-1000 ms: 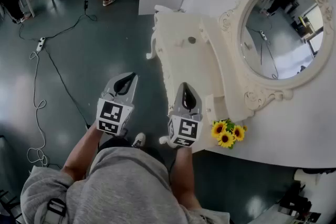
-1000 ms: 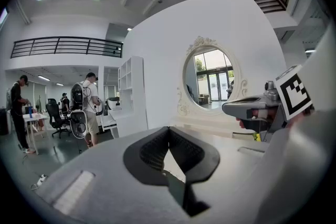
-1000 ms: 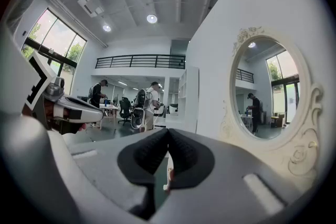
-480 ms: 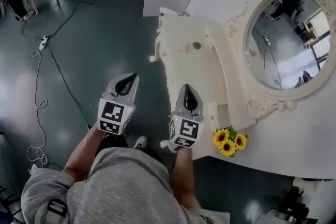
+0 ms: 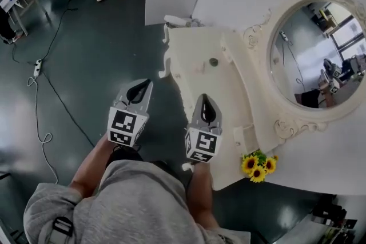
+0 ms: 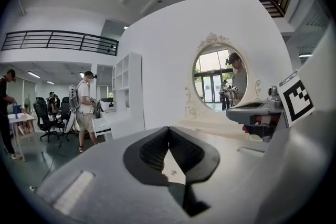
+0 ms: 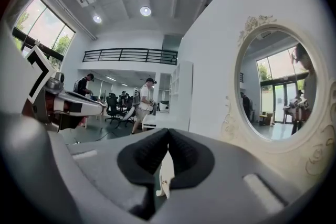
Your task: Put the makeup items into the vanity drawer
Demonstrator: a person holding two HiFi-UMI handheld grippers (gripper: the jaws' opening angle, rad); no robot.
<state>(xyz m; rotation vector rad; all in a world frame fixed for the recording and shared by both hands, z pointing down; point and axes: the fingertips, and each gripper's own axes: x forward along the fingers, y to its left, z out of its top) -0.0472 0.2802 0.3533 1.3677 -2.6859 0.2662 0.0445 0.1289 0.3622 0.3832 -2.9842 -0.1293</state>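
Holds the left gripper [image 5: 146, 85] over the dark floor [image 5: 86, 54], at 9 o'clock of the right gripper [image 5: 204, 100], jaws together with nothing between. Holds the right gripper over the front edge of the cream vanity desk [image 5: 189, 46], jaws likewise pressed together and empty. Finds two small makeup items on the desk top at 12 o'clock of the right gripper, well apart from it: a dark round pot [image 5: 213, 62] and, just beside it at 8 o'clock, a pale pink piece [image 5: 198, 67], too small to tell further. Places an oval mirror [image 5: 314, 48] at 2 o'clock and sunflowers [image 5: 258, 164] at 4 o'clock of the right gripper. Cannot make out the drawer front from above.
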